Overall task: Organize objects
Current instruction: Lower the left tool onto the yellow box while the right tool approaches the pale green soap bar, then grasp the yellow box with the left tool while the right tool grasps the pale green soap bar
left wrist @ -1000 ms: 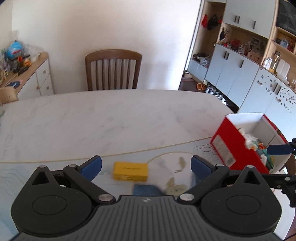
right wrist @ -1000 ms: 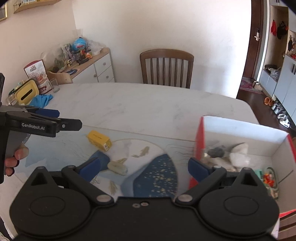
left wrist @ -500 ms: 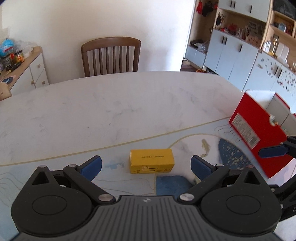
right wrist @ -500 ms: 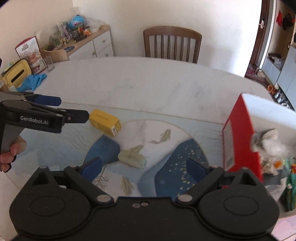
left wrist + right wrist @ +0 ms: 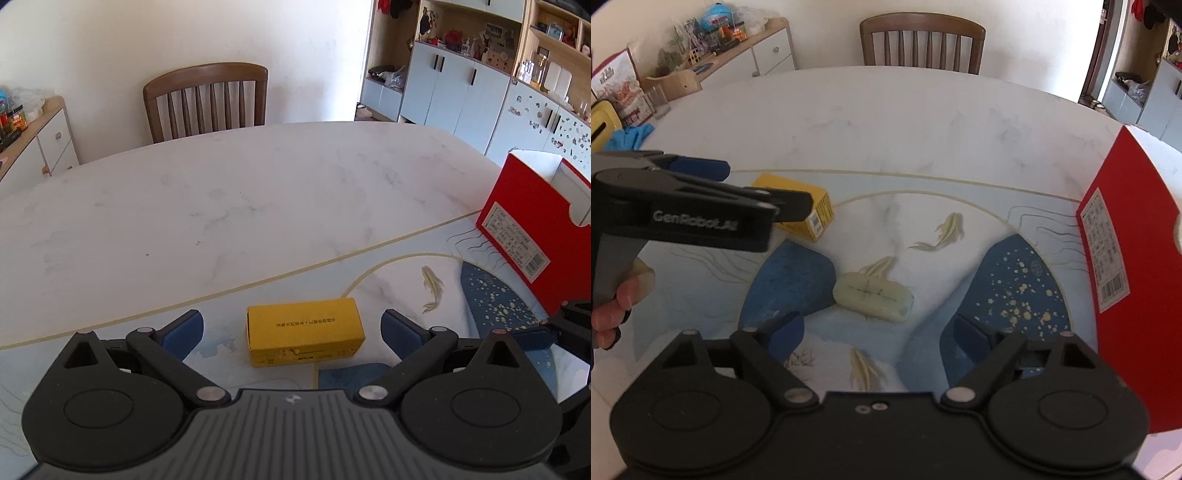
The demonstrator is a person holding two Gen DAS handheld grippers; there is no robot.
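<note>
Both claws had come down closer to the desk (image 5: 258, 192) since the earlier pictures, and the two little things looked bigger. The left claw (image 5: 291, 328) was wide, with nothing held. The yellow box (image 5: 303, 331) lay flat on the desk right between its two blue pads, but the pads were not touching it. The right claw (image 5: 875, 332) was also wide, though its jaws were closing a bit. The pale oblong block (image 5: 873, 296) lay on the desk just in front of it, between the pads and a little ahead, not yet touched. The red box (image 5: 1126, 236) stood to the right of the right claw, near the desk edge. It looked like the job was only partly done. Both small things were not yet picked up, and each probably needed grabbing and putting in the red box.
</note>
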